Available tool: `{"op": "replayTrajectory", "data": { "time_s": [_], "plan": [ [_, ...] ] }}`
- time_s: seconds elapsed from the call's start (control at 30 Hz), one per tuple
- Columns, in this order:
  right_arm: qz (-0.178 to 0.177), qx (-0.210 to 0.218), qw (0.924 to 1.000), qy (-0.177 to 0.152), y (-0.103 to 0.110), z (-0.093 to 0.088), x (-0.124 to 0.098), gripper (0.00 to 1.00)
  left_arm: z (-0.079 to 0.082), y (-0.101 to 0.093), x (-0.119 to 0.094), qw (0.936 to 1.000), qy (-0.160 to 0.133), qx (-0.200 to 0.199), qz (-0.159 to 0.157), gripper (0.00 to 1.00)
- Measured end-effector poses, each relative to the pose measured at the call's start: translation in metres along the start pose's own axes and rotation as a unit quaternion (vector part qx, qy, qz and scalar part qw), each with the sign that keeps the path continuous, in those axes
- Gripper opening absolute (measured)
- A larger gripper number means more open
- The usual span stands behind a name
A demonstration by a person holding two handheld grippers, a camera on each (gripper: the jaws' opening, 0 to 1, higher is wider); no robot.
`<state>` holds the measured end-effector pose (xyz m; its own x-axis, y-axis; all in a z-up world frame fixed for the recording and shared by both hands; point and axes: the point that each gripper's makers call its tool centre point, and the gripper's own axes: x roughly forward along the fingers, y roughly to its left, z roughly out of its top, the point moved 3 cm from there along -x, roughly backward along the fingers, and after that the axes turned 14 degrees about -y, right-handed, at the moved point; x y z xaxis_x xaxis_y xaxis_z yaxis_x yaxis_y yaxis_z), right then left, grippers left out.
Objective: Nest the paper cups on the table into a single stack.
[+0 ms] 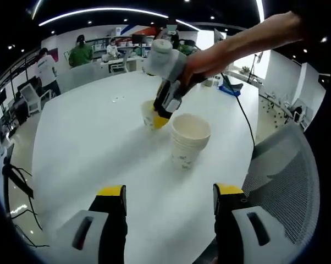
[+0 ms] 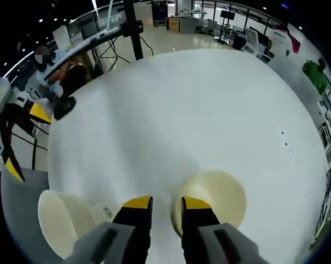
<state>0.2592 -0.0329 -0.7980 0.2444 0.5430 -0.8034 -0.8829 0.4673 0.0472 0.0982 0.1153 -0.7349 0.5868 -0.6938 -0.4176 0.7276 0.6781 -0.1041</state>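
Reaching across the round white table, the right gripper comes down at a single paper cup that stands upright a little beyond a stack of nested paper cups. From the left gripper view, its yellow-tipped jaws sit at the near side of that cup's rim. In the right gripper view, the right gripper has its jaws drawn close together with only a narrow gap, and the single cup's rim lies right at the right-hand jaw; the jaws seem to pinch the cup wall, one inside and one outside, though I cannot tell for certain that they have it. The stack shows at the lower left, well apart from the jaws.

The left gripper hovers low over the table with its jaws spread wide and nothing between them, short of the stack.

My judgement is that the step in hand is taking the loose cup to drop it into the stack. Risks from here: a thin paper wall held at one side of the rim can buckle or slip, so the cup may tilt or fall when lifted. A crushed rim would also jam against the stack's top cup instead of seating. The stack is light and unsupported, so an off-centre lowering could knock it over, since the left gripper is not steadying it.
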Motion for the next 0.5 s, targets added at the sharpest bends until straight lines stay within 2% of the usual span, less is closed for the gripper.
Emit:
{"op": "replayTrajectory", "data": {
  "time_s": [0.07, 0.17, 0.27, 0.3, 0.37, 0.5],
  "plan": [
    [-0.002, -0.003, 1.0, 0.004, 0.01, -0.001, -0.011, 0.09, 0.0, 0.001, 0.0, 1.0, 0.0, 0.0, 0.001, 0.62],
    [-0.004, 0.001, 0.9999, 0.009, 0.007, -0.004, -0.008, 0.03, 0.0, 0.001, 0.0, 1.0, 0.001, 0.0, 0.001, 0.62],
    [-0.007, 0.0, 0.9999, 0.014, 0.005, -0.006, -0.008, 0.02, 0.002, -0.001, -0.001, 1.0, 0.001, -0.001, 0.001, 0.62],
    [-0.007, -0.002, 0.9999, 0.013, 0.015, -0.006, -0.015, 0.02, 0.002, -0.002, -0.001, 1.0, 0.002, -0.001, 0.001, 0.62],
    [-0.01, -0.008, 0.9998, 0.014, 0.004, -0.007, -0.006, 0.0, 0.003, -0.002, 0.0, 1.0, 0.002, -0.001, 0.0, 0.62],
    [-0.015, -0.002, 0.9998, 0.01, -0.003, -0.005, -0.007, 0.0, 0.005, -0.004, 0.0, 1.0, 0.002, -0.001, 0.0, 0.62]
  ]
}}
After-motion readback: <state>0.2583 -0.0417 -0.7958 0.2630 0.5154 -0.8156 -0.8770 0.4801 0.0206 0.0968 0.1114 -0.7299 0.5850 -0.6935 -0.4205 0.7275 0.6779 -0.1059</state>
